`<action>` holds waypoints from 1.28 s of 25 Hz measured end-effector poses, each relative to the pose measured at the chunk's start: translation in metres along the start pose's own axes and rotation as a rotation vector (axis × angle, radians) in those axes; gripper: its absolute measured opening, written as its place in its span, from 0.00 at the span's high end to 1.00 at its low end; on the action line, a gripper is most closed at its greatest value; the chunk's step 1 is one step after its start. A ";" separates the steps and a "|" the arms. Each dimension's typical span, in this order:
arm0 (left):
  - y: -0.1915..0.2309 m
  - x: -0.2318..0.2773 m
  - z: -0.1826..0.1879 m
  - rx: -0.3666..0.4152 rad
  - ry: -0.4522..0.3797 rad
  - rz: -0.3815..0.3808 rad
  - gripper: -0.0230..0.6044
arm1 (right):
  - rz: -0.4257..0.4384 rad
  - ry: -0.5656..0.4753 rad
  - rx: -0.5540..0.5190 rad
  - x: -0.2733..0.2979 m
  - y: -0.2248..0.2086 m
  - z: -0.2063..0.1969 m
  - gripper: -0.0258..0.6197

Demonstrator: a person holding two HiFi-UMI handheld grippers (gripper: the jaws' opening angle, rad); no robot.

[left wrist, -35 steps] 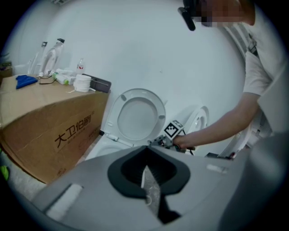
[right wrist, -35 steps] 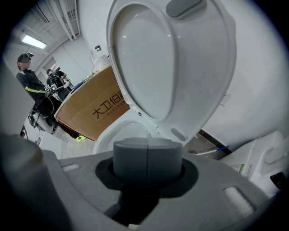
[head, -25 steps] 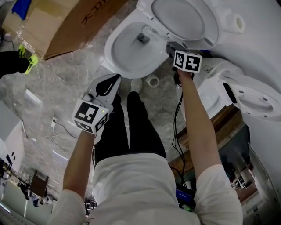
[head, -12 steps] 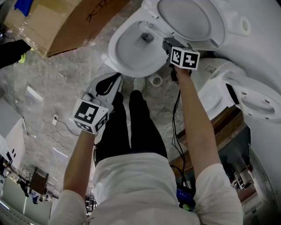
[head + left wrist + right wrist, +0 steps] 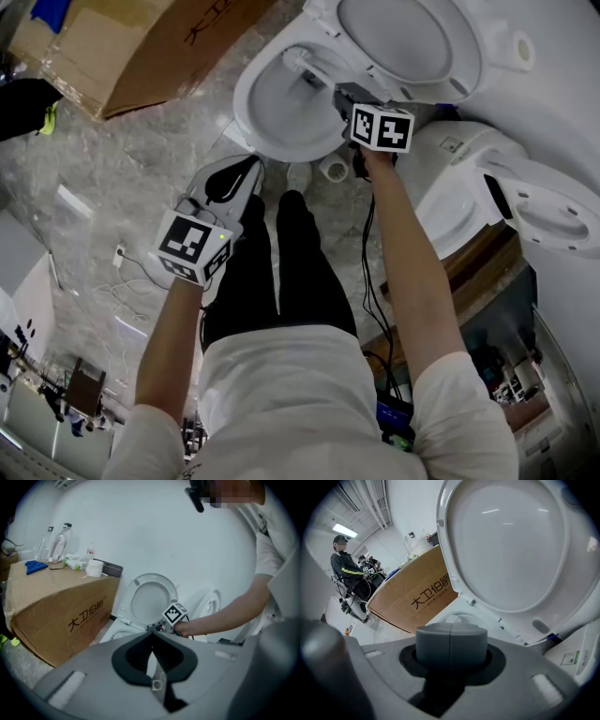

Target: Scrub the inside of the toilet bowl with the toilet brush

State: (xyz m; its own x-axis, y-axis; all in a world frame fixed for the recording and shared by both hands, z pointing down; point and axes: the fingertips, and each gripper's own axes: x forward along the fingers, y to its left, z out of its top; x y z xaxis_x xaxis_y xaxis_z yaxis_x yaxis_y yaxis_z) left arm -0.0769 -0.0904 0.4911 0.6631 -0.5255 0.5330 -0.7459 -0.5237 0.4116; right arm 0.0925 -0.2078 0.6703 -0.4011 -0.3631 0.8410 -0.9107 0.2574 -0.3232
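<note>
We log the right gripper (image 5: pixel 345 96) clamping the toilet brush (image 5: pixel 451 644) over the toilet bowl (image 5: pixel 267 114). Left gripper (image 5: pixel 151 644) closed, empty.

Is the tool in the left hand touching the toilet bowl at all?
Apart. The left gripper view shows the left tool shut on nothing, with the toilet bowl lying well beyond its tips.

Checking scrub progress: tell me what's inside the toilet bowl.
A white toilet brush reaches into the toilet bowl from the right gripper. The wall that shows is bare white. The gripper covers the bowl's right side, and the brush head cannot be made out.
</note>
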 end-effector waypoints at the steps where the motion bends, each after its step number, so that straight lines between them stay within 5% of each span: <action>1: 0.000 -0.001 0.000 0.002 0.000 0.000 0.99 | 0.002 0.000 0.005 0.000 0.003 -0.002 0.73; 16: -0.006 -0.013 -0.007 0.022 0.007 -0.024 0.99 | 0.072 0.012 0.034 0.002 0.049 -0.038 0.73; 32: -0.021 -0.018 -0.015 0.030 0.010 -0.036 0.99 | 0.167 0.083 -0.080 -0.004 0.075 -0.075 0.73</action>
State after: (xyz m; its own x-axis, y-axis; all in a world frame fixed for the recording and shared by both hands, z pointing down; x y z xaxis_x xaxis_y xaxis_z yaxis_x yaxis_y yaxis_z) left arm -0.0740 -0.0605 0.4841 0.6885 -0.4996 0.5256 -0.7194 -0.5619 0.4083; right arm 0.0335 -0.1202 0.6752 -0.5335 -0.2346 0.8126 -0.8198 0.3796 -0.4287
